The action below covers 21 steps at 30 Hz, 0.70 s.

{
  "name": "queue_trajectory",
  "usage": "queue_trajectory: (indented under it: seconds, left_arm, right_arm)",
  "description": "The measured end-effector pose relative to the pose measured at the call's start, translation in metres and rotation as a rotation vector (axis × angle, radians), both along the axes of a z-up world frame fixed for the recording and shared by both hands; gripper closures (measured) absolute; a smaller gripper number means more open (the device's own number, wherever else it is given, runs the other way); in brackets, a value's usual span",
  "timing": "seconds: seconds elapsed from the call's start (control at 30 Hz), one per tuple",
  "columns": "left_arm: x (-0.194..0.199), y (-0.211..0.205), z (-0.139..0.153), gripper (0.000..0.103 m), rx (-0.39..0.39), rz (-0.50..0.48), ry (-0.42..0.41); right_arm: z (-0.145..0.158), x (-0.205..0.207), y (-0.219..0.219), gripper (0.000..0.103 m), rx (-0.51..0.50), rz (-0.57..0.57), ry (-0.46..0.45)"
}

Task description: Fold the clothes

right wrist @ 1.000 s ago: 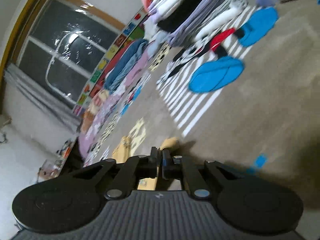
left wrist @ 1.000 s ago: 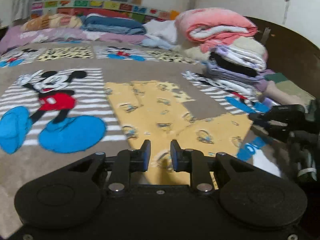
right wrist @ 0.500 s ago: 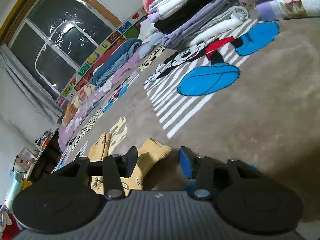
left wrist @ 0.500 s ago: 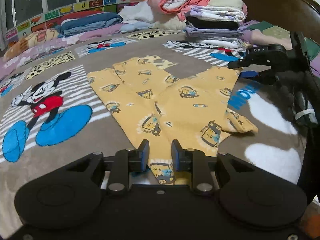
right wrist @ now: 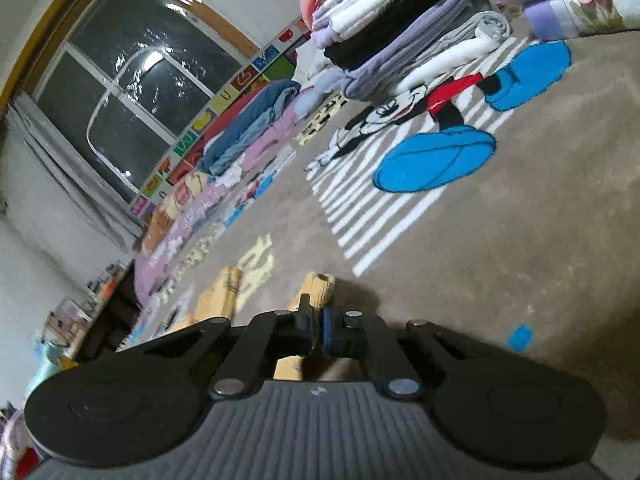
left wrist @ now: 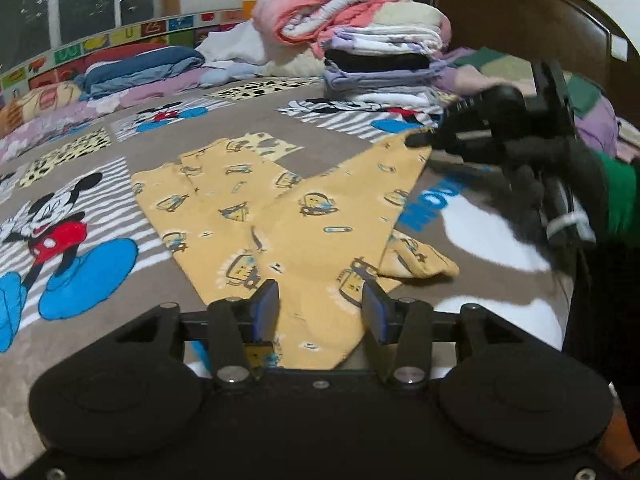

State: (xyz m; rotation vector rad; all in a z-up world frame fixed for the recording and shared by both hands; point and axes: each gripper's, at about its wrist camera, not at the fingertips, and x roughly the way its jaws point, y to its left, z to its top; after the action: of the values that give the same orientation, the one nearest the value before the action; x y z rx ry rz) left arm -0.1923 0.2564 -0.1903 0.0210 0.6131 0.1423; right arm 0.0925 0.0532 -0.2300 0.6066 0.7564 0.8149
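Yellow trousers point(left wrist: 304, 216) in right hand-held gripper point(right wrist: 316, 326)

Right claw point(right wrist: 317, 330) pinched on yellow trouser leg point(right wrist: 316, 290) — cartoon blanket point(right wrist: 500, 240) beneath, folded stack point(right wrist: 400, 28) beyond.

Soft cotton pyjama trousers point(left wrist: 304, 216), fleecy blanket point(left wrist: 120, 280)

Yellow printed pants point(left wrist: 280, 216) — spread flat.
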Motion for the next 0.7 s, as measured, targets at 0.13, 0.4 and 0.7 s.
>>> queue_trajectory:
  seconds: [0.13, 0.4, 0.7]
  left_arm:
    - [-0.002, -0.003, -0.002, 0.058, 0.017, -0.025, 0.020]
    - [-0.019, 0.039, 0.015, 0.068, -0.023, 0.223, -0.067]
    - [0.003, 0.097, 0.023, 0.084, -0.121, 0.349, -0.146]
  right_arm:
    - [0.014, -0.006, 0.001, 0.096, 0.026, 0.005, -0.018]
    - [0.033, -0.012, 0.006, 0.096, 0.025, 0.028, -0.077]
    - [0.026, -0.012, 0.001, 0.096, 0.101, 0.074, -0.063]
